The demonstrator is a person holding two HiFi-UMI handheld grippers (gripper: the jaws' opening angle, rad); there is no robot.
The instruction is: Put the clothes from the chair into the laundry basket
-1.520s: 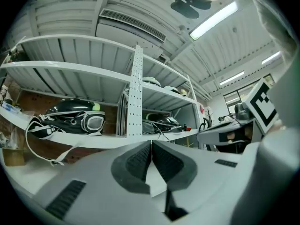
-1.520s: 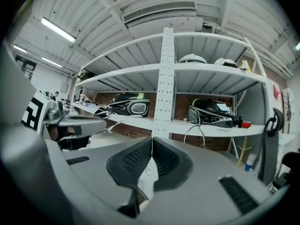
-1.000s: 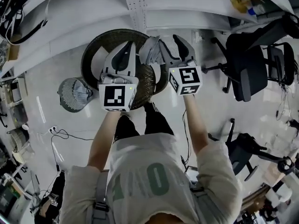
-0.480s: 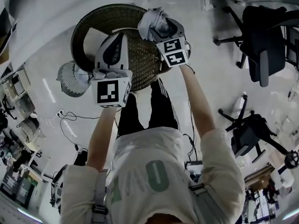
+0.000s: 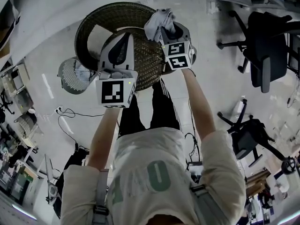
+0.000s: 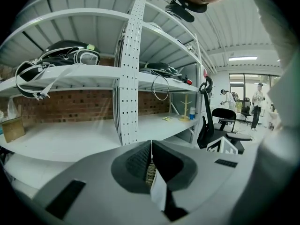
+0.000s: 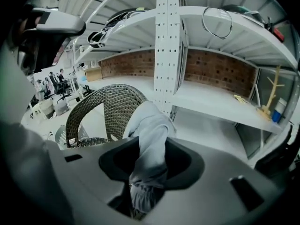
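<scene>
White tiled floor (image 5: pixel 213 78) carries a round brown wicker chair (image 5: pixel 93 20) and, just beside it, a grey mesh laundry basket (image 5: pixel 69 76). Right gripper (image 5: pixel 168 28) – its jaws have just been closing – clamps a bunched pale grey garment (image 5: pixel 157 21) by the chair's rim. Left gripper (image 5: pixel 125 37) hovers over the seat – jaws together, empty.
</scene>
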